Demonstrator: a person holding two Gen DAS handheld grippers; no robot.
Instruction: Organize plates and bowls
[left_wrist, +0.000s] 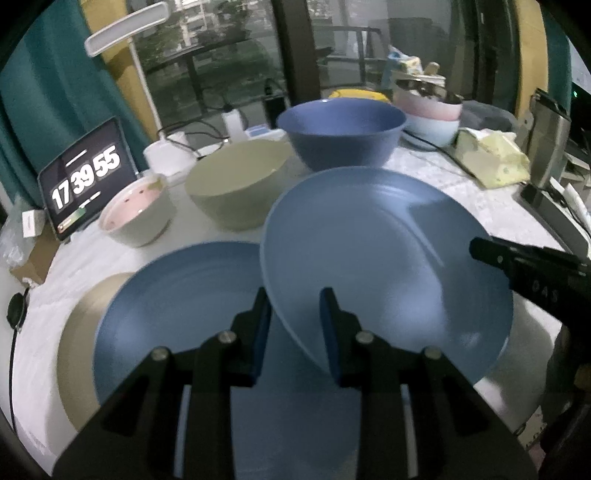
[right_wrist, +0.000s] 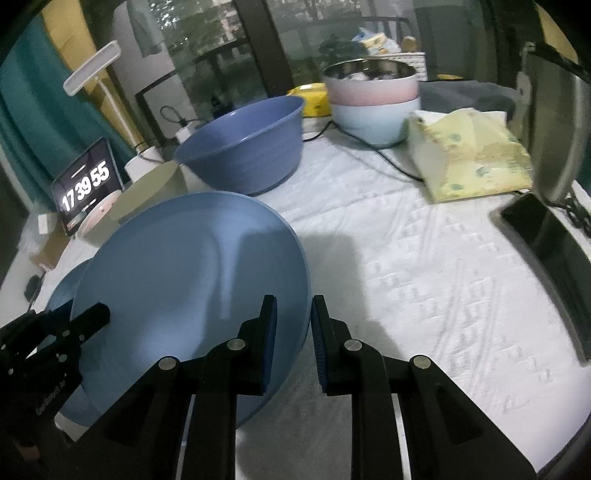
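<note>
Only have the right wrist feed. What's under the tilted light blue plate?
Observer: The left wrist view shows a darker blue plate lying flat beneath the light blue plate.
Operator: Is that one straight on the cloth?
Observer: No, it sits on a beige plate, whose rim sticks out on the left.
Operator: Left tongs on the tilted plate?
Observer: Its near rim runs between the fingers of the left tongs; I cannot tell whether they are clamped.
</note>
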